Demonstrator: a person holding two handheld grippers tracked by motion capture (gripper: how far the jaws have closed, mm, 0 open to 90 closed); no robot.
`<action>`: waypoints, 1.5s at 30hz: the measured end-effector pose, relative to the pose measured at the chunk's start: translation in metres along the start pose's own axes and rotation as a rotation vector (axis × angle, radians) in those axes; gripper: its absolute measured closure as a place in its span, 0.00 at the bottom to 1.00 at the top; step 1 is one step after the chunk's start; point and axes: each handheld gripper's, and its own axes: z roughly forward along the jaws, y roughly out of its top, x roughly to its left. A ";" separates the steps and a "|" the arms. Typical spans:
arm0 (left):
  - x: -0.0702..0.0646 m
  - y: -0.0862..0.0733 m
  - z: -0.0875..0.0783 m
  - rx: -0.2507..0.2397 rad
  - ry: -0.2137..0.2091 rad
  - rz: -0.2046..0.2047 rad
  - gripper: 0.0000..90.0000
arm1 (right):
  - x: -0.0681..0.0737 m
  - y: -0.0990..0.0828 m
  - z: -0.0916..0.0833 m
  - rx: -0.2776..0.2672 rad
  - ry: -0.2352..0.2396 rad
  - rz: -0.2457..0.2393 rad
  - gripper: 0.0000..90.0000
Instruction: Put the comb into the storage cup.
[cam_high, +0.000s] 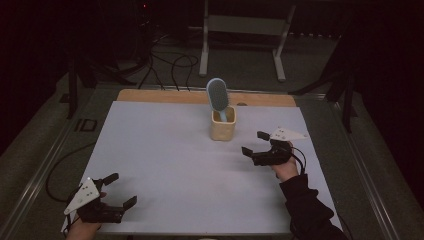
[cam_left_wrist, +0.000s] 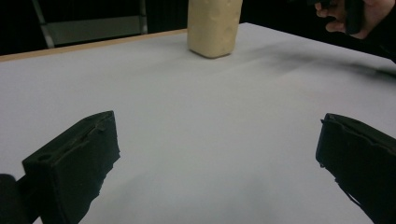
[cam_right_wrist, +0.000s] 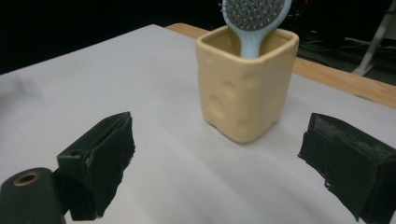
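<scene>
Standing bristled blue brush (cam_right_wrist: 254, 18) in dimpled square cream cup (cam_right_wrist: 245, 88), both hand-held grippers gaping.

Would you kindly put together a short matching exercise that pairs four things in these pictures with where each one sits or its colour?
Things:
1. hairbrush
2. cup
3. left gripper
4. right gripper

Descriptions:
A. pale yellow, square, on the white table
B. open, at the near left corner
C. light blue, standing handle down in the holder
D. open, just right of the holder

Pairs: 1-C, 2-A, 3-B, 4-D
</scene>
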 end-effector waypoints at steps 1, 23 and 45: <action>0.000 0.000 0.000 0.000 -0.001 0.000 0.00 | 0.000 -0.002 -0.002 -0.001 0.004 0.001 0.10; 0.000 0.000 0.001 0.001 -0.003 0.002 0.00 | 0.011 -0.045 -0.047 0.012 -0.004 0.006 0.10; -0.001 0.000 0.002 0.006 -0.003 0.002 0.00 | 0.028 -0.079 -0.080 0.046 -0.034 0.012 0.10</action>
